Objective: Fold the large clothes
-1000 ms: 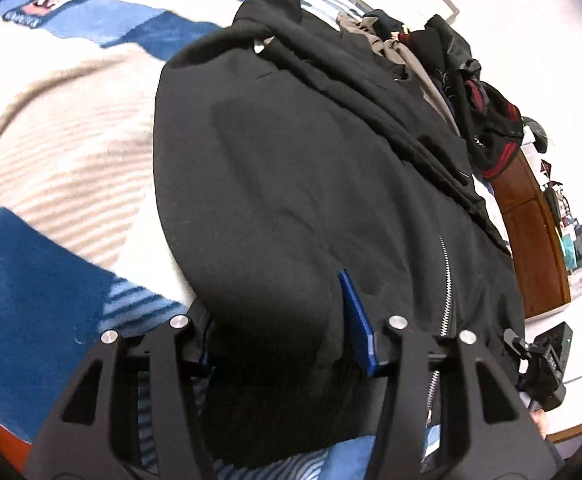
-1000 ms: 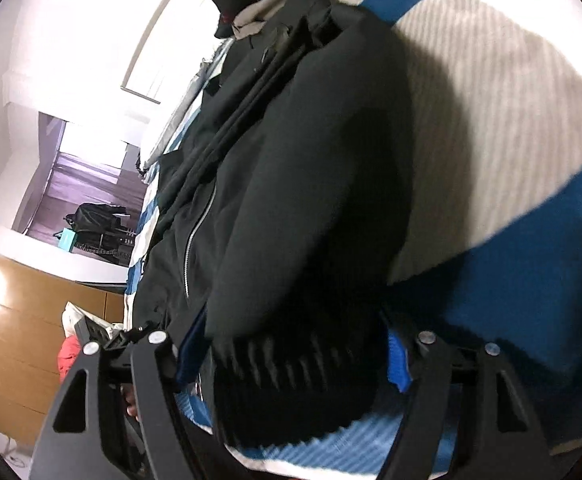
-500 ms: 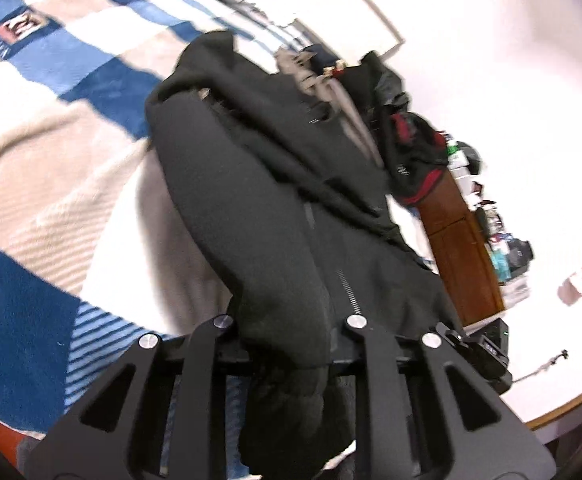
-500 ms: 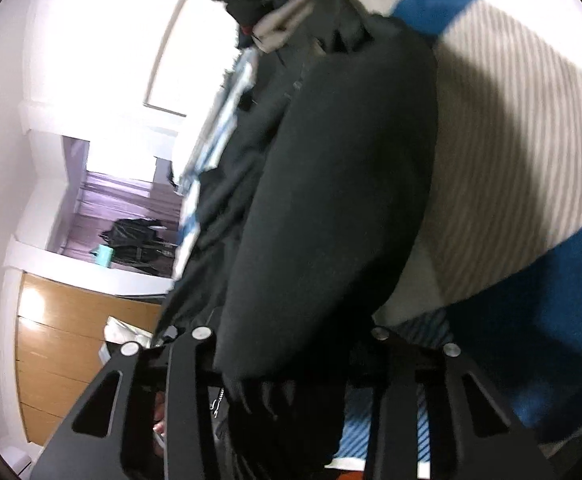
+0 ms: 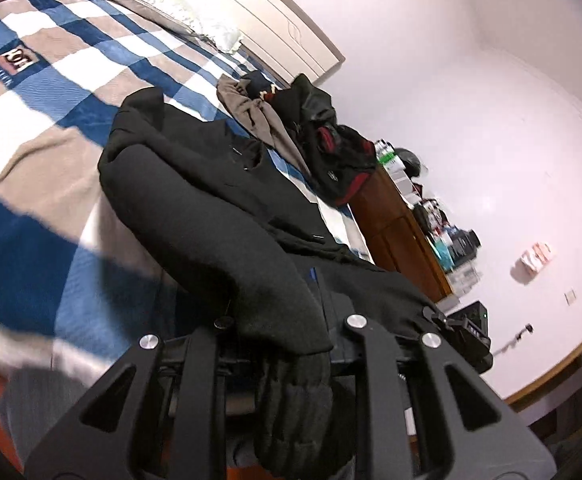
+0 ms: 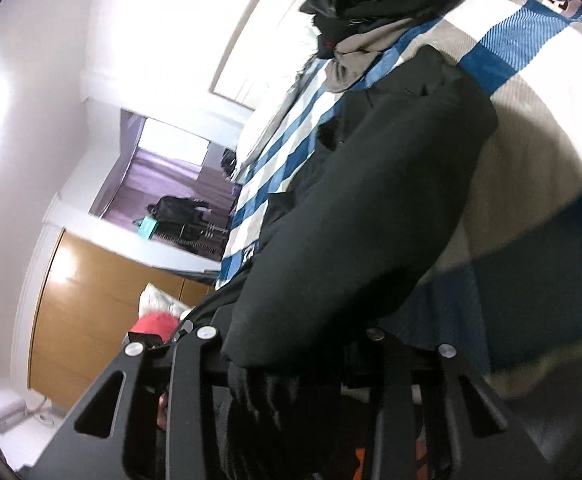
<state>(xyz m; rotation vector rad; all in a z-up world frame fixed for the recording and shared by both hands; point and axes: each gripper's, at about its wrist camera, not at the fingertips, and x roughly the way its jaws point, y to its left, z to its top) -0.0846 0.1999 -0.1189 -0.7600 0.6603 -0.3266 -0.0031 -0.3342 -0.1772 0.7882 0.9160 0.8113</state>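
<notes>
The left gripper (image 5: 287, 344) is clenched on one ribbed cuff of the black jacket (image 5: 195, 208); the sleeve runs forward from the jaws and up to the shoulder, and the cuff hangs below them. The jacket body lies ahead of the jaws on the bed, spread over the striped blanket (image 5: 43, 92). Ahead and to the right of the jaws sits a pile of other clothes (image 5: 291, 120), with a wooden cabinet (image 5: 395, 232) beyond the bed edge.

The right gripper (image 6: 291, 348) grasps the second cuff, and its jaws are closing on the fabric between them. The sleeve extends forward from these jaws to the jacket's other shoulder.

Procedure for the step in hand, judged as lifting both sleeves for a fold:
- Keep both cuffs level with each other so the sleeves stay equally taut.
- Carry the cuffs forward over the jacket body, not sideways, so the body does not drag across the blanket.
- Keep clear of the clothes pile ahead.
- Lay the sleeves flat before releasing.

Count: one jacket, two sleeves, two grippers, one blanket, one clothes pile, one cabinet.
</notes>
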